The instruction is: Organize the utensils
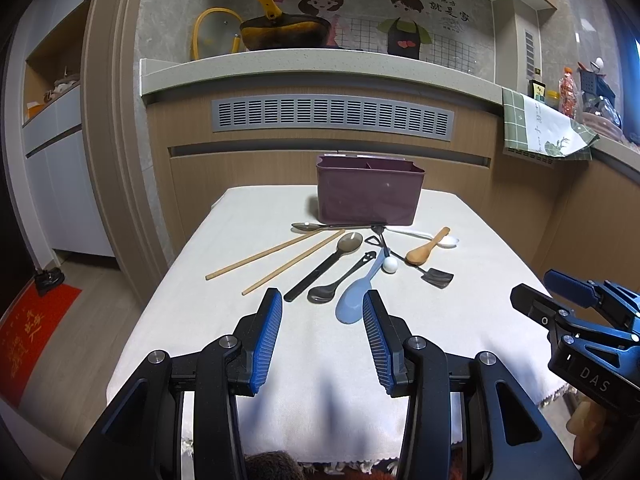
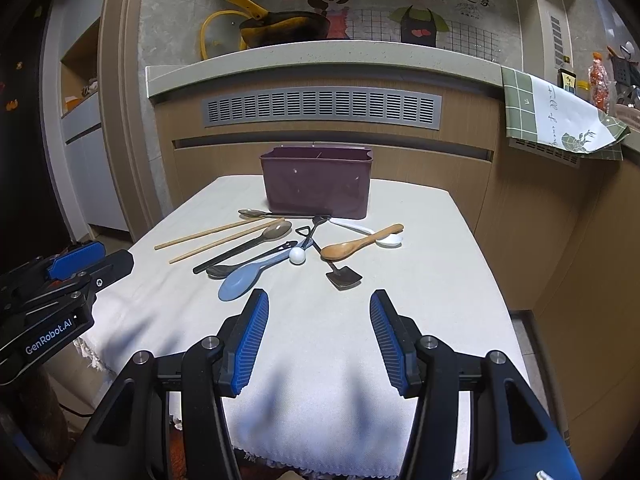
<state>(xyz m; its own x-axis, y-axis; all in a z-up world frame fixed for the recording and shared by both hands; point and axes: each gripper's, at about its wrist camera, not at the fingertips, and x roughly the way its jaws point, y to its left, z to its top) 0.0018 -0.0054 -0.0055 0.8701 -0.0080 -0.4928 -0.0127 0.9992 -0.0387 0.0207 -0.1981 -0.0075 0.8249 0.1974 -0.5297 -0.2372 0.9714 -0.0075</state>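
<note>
I have both grippers hovering over the near edge of the counter (image 2: 420,240), which is draped in a white cloth. My left gripper (image 1: 322,300) has its jaws spread wide with nothing between them, and the right gripper (image 2: 318,300) is equally wide and empty.

Just ahead of the left gripper's fingertips lies the light blue rice paddle (image 1: 356,296), its head almost touching the inner fingertip in that view. Beside it, fanning outward, are a dark grey spoon (image 1: 340,280), a black-handled spoon (image 1: 324,266) and a pair of wooden chopsticks (image 1: 276,258) off to the left.

Ahead of the right gripper sits a small shovel-shaped spoon (image 2: 342,276), with a wooden spoon (image 2: 360,242) beyond it lying over a white ceramic spoon (image 2: 372,234). A white ball-ended utensil (image 2: 298,255) rests in the middle of the cluster, and a metal spoon (image 2: 260,213) lies crosswise just in front of the holder.

Beyond everything stands the purple utensil holder (image 2: 316,182), upright at the counter's far side, a divider visible inside its rim.
</note>
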